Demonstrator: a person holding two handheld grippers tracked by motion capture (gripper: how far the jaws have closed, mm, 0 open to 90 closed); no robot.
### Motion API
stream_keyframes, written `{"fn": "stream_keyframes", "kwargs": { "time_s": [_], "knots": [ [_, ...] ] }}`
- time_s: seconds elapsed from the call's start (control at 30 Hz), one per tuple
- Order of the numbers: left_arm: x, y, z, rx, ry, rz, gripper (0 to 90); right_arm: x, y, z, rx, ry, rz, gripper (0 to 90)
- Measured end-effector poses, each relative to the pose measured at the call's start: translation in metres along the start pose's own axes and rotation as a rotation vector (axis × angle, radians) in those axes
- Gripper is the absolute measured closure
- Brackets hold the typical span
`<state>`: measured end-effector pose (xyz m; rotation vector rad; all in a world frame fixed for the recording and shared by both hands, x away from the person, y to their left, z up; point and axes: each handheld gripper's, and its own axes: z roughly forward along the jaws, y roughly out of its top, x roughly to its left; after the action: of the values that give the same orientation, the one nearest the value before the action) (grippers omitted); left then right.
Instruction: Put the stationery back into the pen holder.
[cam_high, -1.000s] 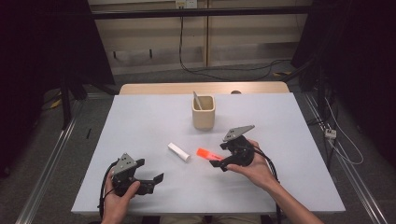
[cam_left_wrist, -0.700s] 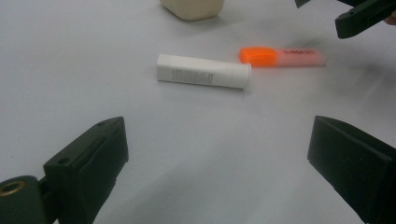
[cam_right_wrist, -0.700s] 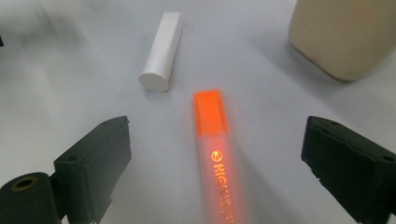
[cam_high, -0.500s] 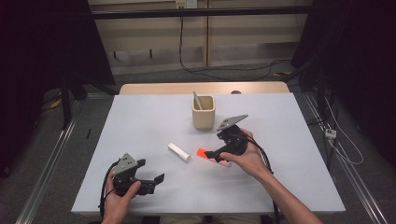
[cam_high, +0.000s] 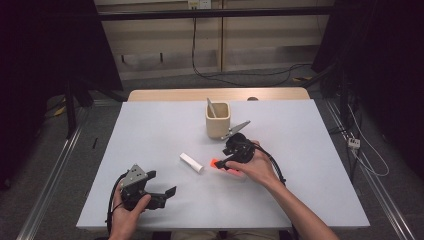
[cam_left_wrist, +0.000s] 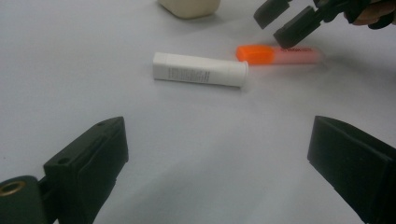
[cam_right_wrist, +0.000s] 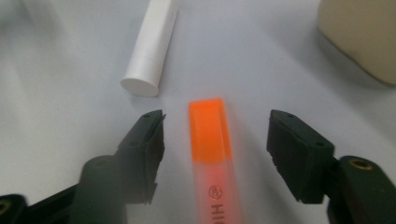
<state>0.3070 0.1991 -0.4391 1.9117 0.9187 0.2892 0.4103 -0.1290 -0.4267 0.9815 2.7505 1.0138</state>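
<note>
Highlighter (cam_right_wrist: 211, 154) lies between right tongs' (cam_right_wrist: 215, 156) closing jaws, untouched.

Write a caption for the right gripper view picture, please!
Right gripper straddles an orange highlighter, jaws closing, pads not yet touching.

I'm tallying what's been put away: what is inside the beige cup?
One grey stick-like tool leans out of the beige cup; its lower end and the cup's bottom are hidden by the wall.
</note>
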Motion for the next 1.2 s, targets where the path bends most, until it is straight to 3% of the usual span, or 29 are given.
{"fn": "stream_keyframes", "kwargs": {
  "time_s": [0.2,0.47,0.73,1.2],
  "knots": [
    [0.002,0.000,-0.001,0.007,0.002,0.001,4.9,-0.001,0.000,0.007,0.040,0.006,-0.020,51.2],
    [0.001,0.000,-0.001,0.005,0.002,0.002,4.9,0.002,0.003,0.013,0.105,-0.031,-0.043,56.1],
    [0.001,0.000,-0.001,-0.002,-0.001,-0.003,5.0,0.006,0.008,0.018,0.133,-0.027,-0.072,62.1],
    [0.000,0.000,0.000,-0.001,0.003,-0.001,5.0,0.010,0.010,0.021,0.169,-0.072,-0.092,67.3]
  ]
}}
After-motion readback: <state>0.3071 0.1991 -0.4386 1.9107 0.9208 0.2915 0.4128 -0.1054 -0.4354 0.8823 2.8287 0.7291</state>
